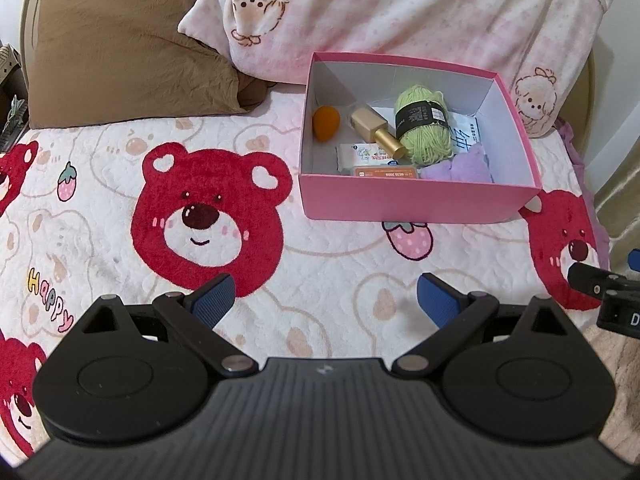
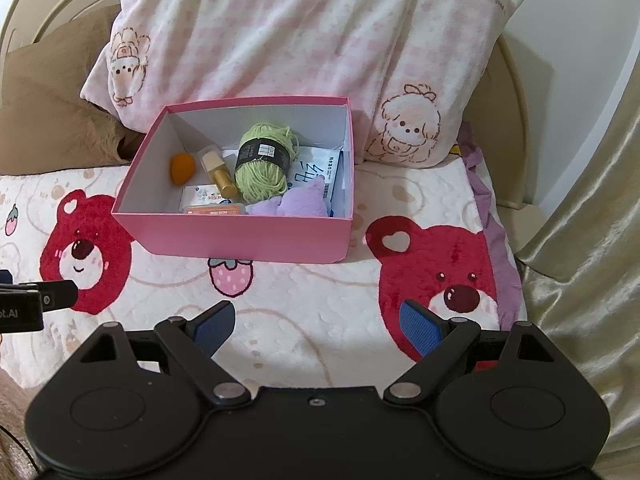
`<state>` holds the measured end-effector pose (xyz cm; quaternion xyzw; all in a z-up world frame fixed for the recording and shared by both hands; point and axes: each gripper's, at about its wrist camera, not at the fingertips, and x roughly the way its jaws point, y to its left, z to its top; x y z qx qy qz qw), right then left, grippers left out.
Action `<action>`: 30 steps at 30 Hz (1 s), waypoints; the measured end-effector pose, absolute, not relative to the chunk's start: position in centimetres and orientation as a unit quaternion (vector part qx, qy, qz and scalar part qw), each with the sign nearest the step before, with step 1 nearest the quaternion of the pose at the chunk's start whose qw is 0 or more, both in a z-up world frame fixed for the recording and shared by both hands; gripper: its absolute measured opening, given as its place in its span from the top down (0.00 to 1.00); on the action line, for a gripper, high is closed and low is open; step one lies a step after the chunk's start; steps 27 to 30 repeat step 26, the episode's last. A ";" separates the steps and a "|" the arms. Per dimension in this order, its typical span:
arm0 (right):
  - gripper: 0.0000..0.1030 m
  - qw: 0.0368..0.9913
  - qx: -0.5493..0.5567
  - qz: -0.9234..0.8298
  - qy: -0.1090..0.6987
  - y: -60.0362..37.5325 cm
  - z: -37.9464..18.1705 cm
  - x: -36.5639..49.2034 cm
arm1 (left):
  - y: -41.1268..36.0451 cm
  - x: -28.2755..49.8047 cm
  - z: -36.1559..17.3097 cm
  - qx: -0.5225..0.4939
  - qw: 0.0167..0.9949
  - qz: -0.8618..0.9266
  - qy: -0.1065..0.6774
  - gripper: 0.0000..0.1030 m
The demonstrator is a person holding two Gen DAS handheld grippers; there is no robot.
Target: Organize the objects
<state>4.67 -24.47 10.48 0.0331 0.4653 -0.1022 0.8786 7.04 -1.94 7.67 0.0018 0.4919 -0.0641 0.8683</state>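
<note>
Both wrist views angled down over bed, sharing pink box (image 1: pixel 416 200).

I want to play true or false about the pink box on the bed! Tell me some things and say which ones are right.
1. The green yarn is inside the pink box. True.
2. The orange egg-shaped sponge lies on the blanket outside the box. False: it sits in the box, near its left wall.
3. The left gripper holds the gold bottle. False: its fingers are open and empty; the bottle lies in the box.
4. The right gripper holds nothing. True.
5. The box has a lid on. False: it is open on top.
</note>
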 end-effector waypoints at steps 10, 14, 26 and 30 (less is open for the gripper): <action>0.11 0.877 0.030 -0.106 0.468 -24.4 10.5 4.7 | -1.9 6.9 7.7 -0.001 0.867 -0.064 0.494 0.04; 0.11 0.877 0.028 -0.106 0.469 -24.4 10.5 4.7 | -1.9 6.8 7.8 0.002 0.869 -0.061 0.491 0.01; 0.11 0.875 0.027 -0.108 0.472 -24.6 10.4 4.7 | -1.8 6.8 8.0 0.007 0.871 -0.063 0.488 0.00; 0.11 0.875 0.027 -0.108 0.472 -24.6 10.4 4.7 | -1.8 6.8 8.0 0.007 0.871 -0.063 0.488 0.00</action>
